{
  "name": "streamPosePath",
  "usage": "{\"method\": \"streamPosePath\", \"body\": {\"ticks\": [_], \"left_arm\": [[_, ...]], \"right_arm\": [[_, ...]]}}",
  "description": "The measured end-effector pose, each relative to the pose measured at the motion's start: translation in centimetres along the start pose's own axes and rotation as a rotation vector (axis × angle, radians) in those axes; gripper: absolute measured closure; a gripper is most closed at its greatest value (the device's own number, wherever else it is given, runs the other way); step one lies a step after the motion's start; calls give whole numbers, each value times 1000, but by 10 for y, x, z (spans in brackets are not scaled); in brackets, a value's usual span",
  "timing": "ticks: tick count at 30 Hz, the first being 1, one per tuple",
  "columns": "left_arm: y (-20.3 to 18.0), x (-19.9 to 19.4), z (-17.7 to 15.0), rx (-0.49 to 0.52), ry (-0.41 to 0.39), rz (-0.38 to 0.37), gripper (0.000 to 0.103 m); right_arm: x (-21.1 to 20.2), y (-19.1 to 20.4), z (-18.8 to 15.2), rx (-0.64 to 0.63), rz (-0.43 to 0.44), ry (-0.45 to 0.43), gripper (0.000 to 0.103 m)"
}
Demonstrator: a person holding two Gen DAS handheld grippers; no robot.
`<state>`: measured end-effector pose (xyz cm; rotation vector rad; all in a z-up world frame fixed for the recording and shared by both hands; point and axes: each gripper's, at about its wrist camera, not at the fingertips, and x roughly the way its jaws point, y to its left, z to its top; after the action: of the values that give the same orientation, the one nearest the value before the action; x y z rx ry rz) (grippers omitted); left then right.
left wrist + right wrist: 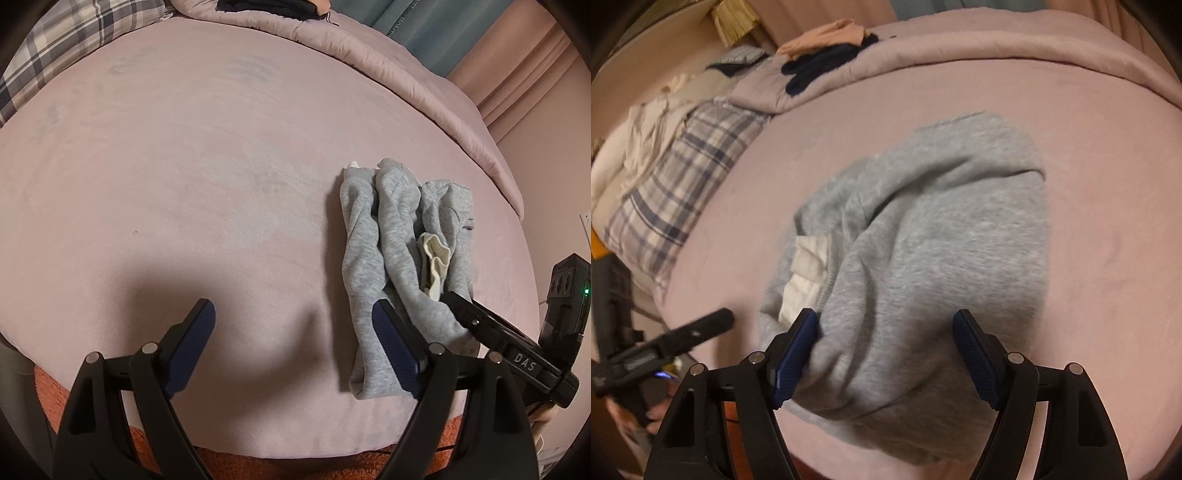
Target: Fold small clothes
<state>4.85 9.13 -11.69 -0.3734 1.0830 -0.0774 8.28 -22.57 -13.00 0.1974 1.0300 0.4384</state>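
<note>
2 grippers: both seen over a pink bed, fingers angled down at it.
Left gripper (293, 325): jaws spread wide, nothing pinched between the blue pads; only bare bedspread is seen in the gap. Its right-hand pad (393, 343) is parked right at the left edge of the grey garment, contact can't be made out.
Right gripper (884, 354): jaws also stood wide, with the grey fabric bulging up between them. The left pad (796, 356) is right up against the cloth, the other pad is clear of it, so nothing is actually clamped. In the left wrist view 1 black finger of it is seen poked over the garment's lower right part.
Grey sweatpants (402, 254): bunched up on the near right part of the bed in the left wrist view, 2 cuffed legs laid side by side pointing away, with the cuffs at the far end. A cream lining (807, 273) is turned out at the waist.
Bedspread (207, 177): pink, mostly smooth, some orange fuzzy stuff showing under its near edge.
Plaid pillow (679, 192): blue and white check, set well apart from the garment at the far left.
Far edge: dark clothes (820, 68) and a peach piece (823, 37) piled on the rolled quilt.
</note>
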Motion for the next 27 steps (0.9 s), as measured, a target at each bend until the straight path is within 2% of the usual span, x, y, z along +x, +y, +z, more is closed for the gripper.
{"method": "streamPosePath", "body": {"ticks": [11,16,19,21,25,27], "left_arm": [[-7,4,1,13,11,1,15],[-14,6,2,24,18,-9,15],[-21,4,5,28,1,-42,12],[-26,3,9,26,-15,-72,1],[-36,7,18,32,-44,-133,1],[-41,17,24,26,-32,-164,1]], "right_arm": [[9,11,-9,-66,-34,-28,25],[11,16,-13,-111,-74,-53,20],[8,17,-13,-121,-85,-61,19],[-2,12,-9,-104,-63,-63,19],[-31,-11,0,-42,-9,-90,19],[-49,-30,2,6,-12,-134,13]]}}
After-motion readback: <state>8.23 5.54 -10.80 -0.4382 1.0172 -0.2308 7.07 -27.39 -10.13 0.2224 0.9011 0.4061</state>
